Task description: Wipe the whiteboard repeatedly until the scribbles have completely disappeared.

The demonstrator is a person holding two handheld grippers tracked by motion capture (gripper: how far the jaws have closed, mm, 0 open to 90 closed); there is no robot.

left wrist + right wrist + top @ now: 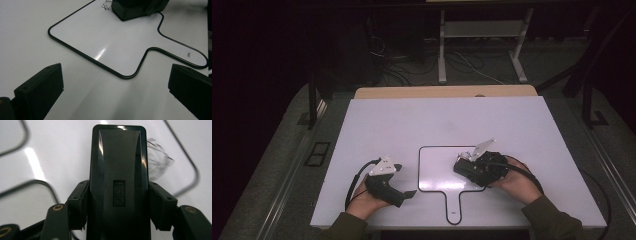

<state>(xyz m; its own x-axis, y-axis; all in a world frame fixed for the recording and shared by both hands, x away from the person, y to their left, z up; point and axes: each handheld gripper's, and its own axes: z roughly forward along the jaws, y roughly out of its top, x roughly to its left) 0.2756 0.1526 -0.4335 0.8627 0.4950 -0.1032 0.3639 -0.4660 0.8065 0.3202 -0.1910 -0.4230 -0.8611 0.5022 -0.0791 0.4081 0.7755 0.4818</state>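
Observation:
A small paddle-shaped whiteboard [437, 165] with a black rim lies on the white table, its handle [453, 205] pointing toward the front edge. My right gripper [468, 167] is shut on a black eraser [118, 170], pressed flat on the board's right part. Black marker scribble [158, 160] shows just beside the eraser's far end. From the left gripper view the eraser [130, 10] and scribble [107, 5] sit at the board's [105, 37] far side. My left gripper [404, 181] rests on the table left of the board, open [115, 82], with nothing between its jaws.
The white tabletop [437, 120] stretches bare behind the board to a wooden strip [444, 92] at the back. Beyond stand desk legs [442, 50] and floor cables [402, 65]. Each gripper's cable trails by the person's wrists near the front edge.

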